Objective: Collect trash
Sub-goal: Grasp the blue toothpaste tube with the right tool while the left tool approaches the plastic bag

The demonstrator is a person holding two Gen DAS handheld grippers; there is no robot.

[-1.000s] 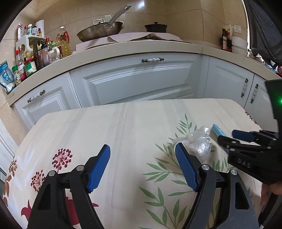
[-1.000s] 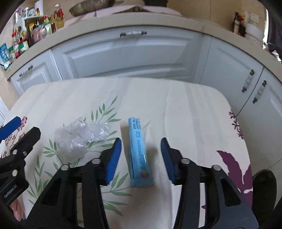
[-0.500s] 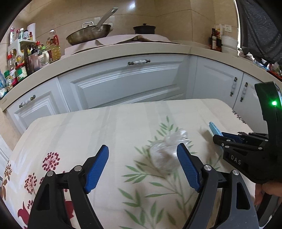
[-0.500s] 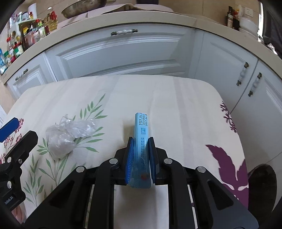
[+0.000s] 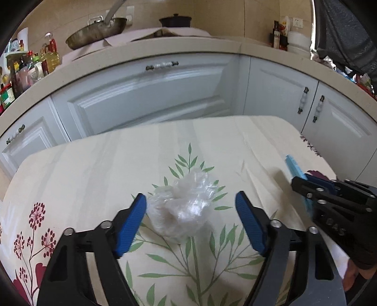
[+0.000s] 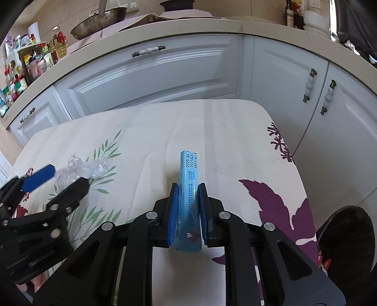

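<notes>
Blue wrapper pinched lengthwise in right gripper, pointing forward, left gripper spread, closing around crumpled plastic

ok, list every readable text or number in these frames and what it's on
"2025.04.0", "20250401", "2027.04.0" (cut off at the edge): blue wrapper, far end, held in the right gripper.
"DAS", blurred: body of the right gripper, seen from the left wrist view.
Small print further down the blue wrapper: too small to read.
Bottle labels on the counter: too blurred to read.

blue packet lower sides hidden, pan handle cropped
</notes>
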